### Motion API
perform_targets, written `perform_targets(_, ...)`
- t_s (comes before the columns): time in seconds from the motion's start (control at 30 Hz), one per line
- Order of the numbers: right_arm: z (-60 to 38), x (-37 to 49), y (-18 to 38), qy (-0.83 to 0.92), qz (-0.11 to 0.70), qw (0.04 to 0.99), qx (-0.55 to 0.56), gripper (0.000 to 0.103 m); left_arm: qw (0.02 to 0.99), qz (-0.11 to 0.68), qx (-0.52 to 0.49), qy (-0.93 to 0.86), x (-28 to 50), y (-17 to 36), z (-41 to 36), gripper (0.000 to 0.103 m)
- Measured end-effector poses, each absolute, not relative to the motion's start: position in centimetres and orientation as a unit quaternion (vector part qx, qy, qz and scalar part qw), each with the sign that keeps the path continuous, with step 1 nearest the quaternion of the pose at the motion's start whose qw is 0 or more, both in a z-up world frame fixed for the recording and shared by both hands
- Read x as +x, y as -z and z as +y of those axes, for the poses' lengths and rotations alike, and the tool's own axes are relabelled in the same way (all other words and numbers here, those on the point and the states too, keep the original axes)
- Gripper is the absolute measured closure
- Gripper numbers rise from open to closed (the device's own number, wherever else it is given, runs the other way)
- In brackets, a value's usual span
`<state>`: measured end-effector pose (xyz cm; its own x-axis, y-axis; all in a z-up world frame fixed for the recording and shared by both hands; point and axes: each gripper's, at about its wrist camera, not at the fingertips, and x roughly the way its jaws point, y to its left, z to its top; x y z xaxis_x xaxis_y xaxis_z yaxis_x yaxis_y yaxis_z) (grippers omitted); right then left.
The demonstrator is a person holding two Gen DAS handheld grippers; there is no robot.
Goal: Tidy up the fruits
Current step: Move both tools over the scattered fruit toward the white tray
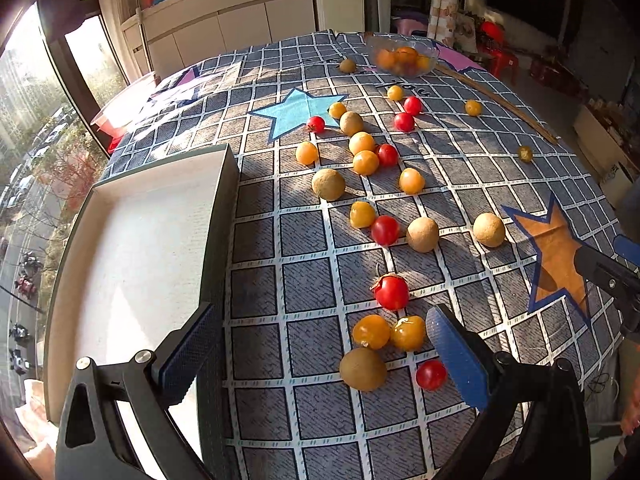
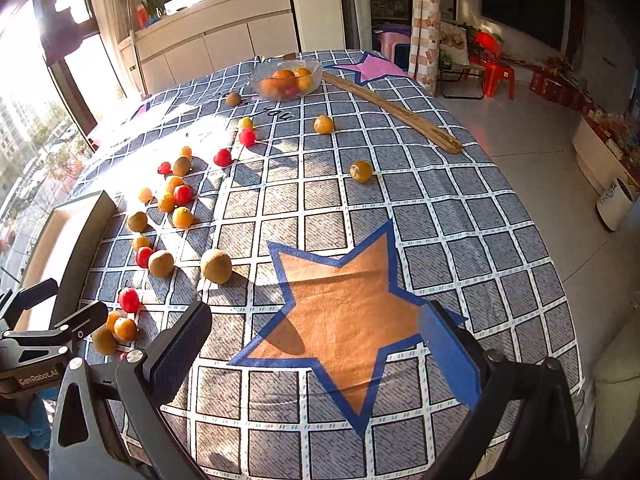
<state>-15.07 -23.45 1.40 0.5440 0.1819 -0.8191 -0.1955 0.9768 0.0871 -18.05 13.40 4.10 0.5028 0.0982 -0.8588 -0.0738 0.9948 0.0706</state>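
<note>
Several small red, yellow and brown fruits lie scattered on the checked cloth. My left gripper (image 1: pixel 326 354) is open low over the near end of the scatter, with a brown fruit (image 1: pixel 363 369), two yellow fruits (image 1: pixel 371 332) and a red fruit (image 1: pixel 431 375) between its fingers, nothing gripped. A white tray (image 1: pixel 132 248) with grey walls sits to the left, with no fruit in it. My right gripper (image 2: pixel 316 356) is open above the orange star (image 2: pixel 344 320), holding nothing; a brown fruit (image 2: pixel 216 266) lies ahead of it. The left gripper (image 2: pixel 60 332) shows at the right wrist view's left edge.
A glass bowl (image 1: pixel 402 58) with orange fruit stands at the far end of the table, and appears as the bowl (image 2: pixel 286 78) in the right wrist view. A long wooden stick (image 2: pixel 392 110) lies at the far right. Windows run along the left; floor and red stools on the right.
</note>
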Motion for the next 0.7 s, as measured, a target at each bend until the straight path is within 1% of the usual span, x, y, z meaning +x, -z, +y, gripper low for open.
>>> perform_targets(0.7, -21.5, -16.3, -1.0, -0.110, 0.492, 0.863, -0.020, 0.000, 0.864, 0.502, -0.003, -0.048, -19.4, -3.7, 14.5, 0.000)
